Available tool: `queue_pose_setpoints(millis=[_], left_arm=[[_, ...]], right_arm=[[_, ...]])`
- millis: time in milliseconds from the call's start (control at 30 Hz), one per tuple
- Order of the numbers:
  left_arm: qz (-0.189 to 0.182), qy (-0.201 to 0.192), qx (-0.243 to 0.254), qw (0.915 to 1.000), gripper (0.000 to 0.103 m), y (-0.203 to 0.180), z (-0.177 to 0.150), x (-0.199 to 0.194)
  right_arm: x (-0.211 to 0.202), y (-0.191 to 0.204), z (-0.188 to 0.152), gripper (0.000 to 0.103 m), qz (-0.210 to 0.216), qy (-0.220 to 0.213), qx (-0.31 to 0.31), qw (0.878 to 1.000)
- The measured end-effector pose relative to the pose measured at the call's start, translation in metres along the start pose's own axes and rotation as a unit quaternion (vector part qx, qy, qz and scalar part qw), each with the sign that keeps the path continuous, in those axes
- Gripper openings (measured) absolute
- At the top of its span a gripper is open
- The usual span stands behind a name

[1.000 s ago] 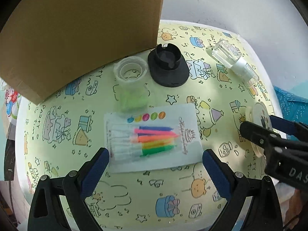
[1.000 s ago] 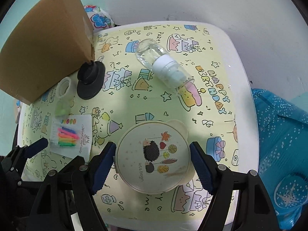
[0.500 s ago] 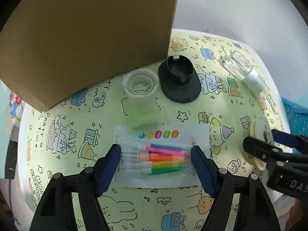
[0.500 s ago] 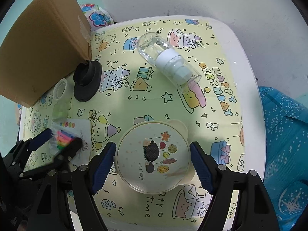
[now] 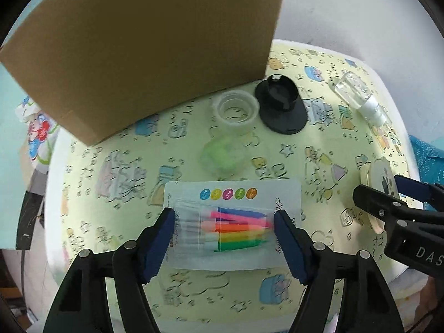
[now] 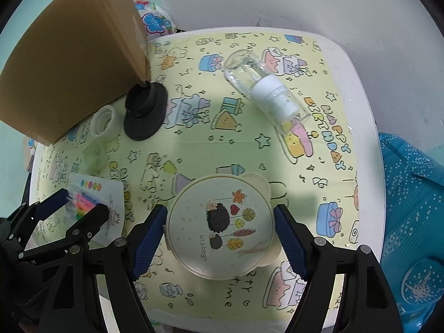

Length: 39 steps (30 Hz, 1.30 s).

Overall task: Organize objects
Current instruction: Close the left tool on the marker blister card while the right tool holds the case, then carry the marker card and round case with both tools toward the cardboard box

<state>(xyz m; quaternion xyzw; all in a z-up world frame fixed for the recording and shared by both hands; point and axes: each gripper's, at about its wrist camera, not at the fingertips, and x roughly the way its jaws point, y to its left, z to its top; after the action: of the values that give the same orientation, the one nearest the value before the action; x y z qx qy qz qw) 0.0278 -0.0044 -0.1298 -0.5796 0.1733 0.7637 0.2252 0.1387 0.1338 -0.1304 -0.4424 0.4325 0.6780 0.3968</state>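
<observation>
A white card pack of coloured birthday candles (image 5: 233,194) sits between the blue pads of my left gripper (image 5: 223,216), which press on both ends of its clear blister. In the right wrist view the same pack (image 6: 111,194) shows at lower left inside my left gripper (image 6: 83,202). My right gripper (image 6: 219,213) is shut on a round cream container with a hedgehog lid (image 6: 222,222), one pad on each side of its rim. From the left wrist view, that container (image 5: 380,172) and my right gripper (image 5: 377,186) appear at the right edge.
A tall cardboard box (image 5: 138,50) stands at the back left of the table with the birthday cloth (image 6: 249,149). Near it are a black round base (image 5: 280,102), a clear cup (image 5: 236,108) and a pale green blob (image 5: 224,155). A clear bottle (image 6: 266,88) lies behind. Blue fabric (image 6: 410,194) hangs right.
My left gripper's jaws went from wide apart to pressed on the candle pack, and the gripper shifted a little toward the box. My right gripper kept its hold on the round container.
</observation>
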Motion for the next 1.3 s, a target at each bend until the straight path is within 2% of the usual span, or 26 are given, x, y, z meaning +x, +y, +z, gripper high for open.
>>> queue_pose_setpoints(millis=[333,533,700,967,1100,1300], left_arm=[[-0.006,0.007,-0.026,0.9996,0.074,0.024,0.008,-0.034],[-0.003,-0.003,-0.030,0.9995,0.074,0.038,0.009,-0.057],[-0.007,-0.005,-0.038,0.9992,0.074,0.039,0.022,-0.066],[0.004,-0.021,-0.036,0.9991,0.074,0.049,0.035,-0.093],[0.000,-0.031,-0.043,0.9986,0.074,0.054,0.040,-0.103],[0.001,-0.040,-0.041,0.9984,0.074,0.059,0.046,-0.115]], right_arm=[[-0.016,0.029,0.010,0.079,-0.006,0.018,-0.022,1.000],[-0.037,0.045,0.010,0.079,-0.008,0.017,-0.027,0.999],[-0.037,0.059,0.028,0.079,-0.006,0.014,-0.031,0.999],[-0.061,0.079,0.046,0.079,-0.019,0.004,-0.060,0.998],[-0.069,0.082,0.054,0.079,-0.011,0.014,-0.060,0.998],[-0.084,0.092,0.062,0.079,-0.030,-0.001,-0.074,0.997]])
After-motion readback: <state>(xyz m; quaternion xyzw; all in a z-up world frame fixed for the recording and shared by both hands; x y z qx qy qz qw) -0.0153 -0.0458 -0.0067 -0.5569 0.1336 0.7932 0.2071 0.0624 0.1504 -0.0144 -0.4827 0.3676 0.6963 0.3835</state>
